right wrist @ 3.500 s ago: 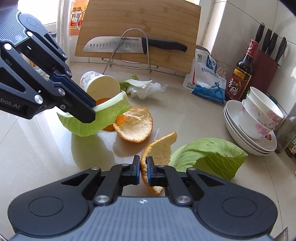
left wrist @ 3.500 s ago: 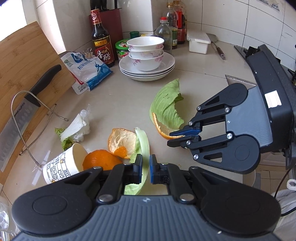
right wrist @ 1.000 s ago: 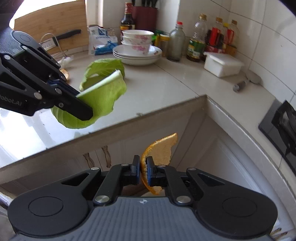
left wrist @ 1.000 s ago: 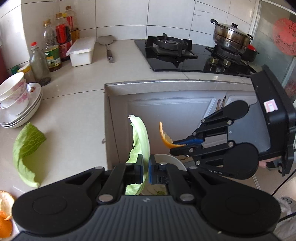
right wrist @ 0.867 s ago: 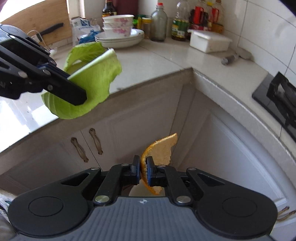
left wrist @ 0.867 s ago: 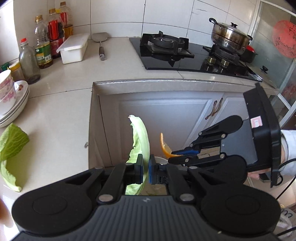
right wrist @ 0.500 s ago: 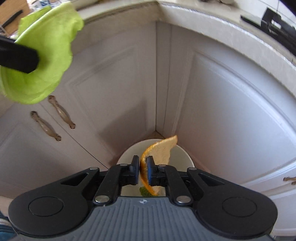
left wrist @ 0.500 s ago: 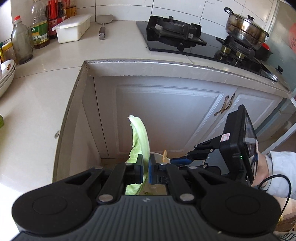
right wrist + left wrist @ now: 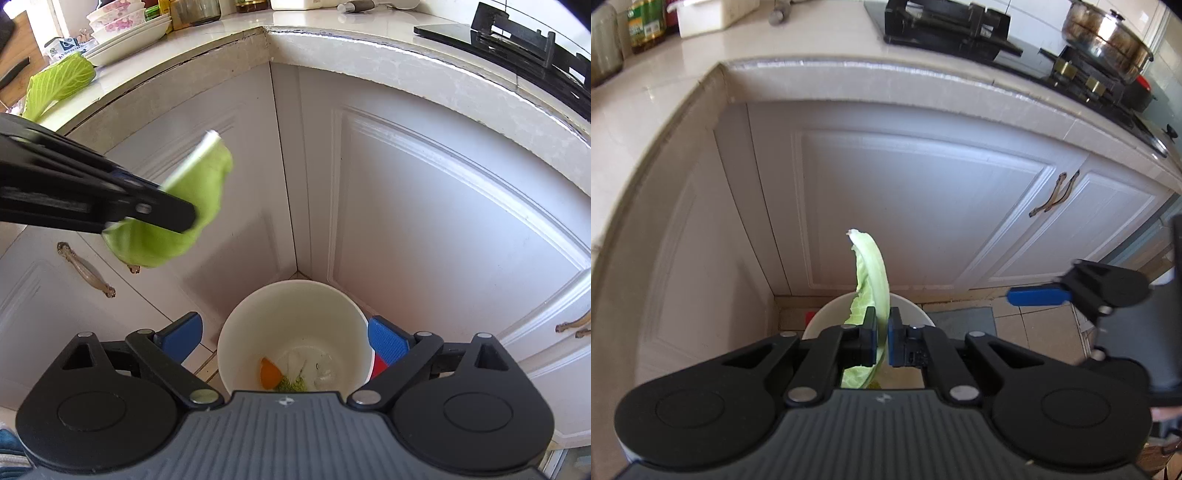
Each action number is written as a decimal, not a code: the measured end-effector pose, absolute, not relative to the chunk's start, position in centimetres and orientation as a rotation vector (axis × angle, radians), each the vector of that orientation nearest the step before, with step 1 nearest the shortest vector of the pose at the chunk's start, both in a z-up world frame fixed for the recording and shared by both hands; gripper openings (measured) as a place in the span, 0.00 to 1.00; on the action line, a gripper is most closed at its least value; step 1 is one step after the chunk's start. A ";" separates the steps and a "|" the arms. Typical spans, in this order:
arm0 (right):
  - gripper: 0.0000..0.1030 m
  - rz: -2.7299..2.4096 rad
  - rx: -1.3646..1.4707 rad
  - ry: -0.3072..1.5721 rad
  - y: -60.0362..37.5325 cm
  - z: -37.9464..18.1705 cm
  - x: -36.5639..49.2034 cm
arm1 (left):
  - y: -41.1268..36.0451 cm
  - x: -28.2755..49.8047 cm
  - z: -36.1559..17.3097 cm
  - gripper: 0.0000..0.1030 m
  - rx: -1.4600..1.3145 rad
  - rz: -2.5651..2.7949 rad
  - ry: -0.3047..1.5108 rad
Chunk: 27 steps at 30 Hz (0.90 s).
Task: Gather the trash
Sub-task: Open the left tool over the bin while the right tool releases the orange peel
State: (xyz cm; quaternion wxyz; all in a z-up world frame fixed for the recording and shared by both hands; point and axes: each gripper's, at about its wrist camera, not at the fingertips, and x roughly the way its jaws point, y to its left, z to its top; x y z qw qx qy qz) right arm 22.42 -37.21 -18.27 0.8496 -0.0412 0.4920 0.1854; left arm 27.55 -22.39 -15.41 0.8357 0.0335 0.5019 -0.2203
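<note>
While the left tongs (image 9: 882,334) clamp the cabbage leaf (image 9: 871,266), the right tongs (image 9: 284,338) gape empty.
Centre the leaf over the white bin (image 9: 295,299), then let go.

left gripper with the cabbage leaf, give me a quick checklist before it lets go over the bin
1. Left gripper shut on the pale green cabbage leaf: ok.
2. Leaf above the round white trash bin: cannot tell; in the left wrist view its lower end overlaps the rim, in the right wrist view it hangs up and left of the opening.
3. Right gripper open and empty: ok.
4. Orange peel piece lying in the bin: ok.
5. Bin has room: ok, only scraps at the bottom.
6. Second green cabbage leaf on the counter: not ok, uncollected.
</note>
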 end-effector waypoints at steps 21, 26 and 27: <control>1.00 0.212 -0.094 1.004 -40.4 -16.7 17.7 | -28.4 31.1 -29.7 0.54 0.093 -0.412 1.217; 1.00 0.178 -0.105 1.005 -40.9 -16.4 17.1 | -28.5 30.6 -30.0 0.89 0.096 -0.372 1.154; 1.00 0.175 -0.105 1.006 -41.0 -16.4 17.1 | -28.5 30.6 -29.9 0.89 0.098 -0.366 1.151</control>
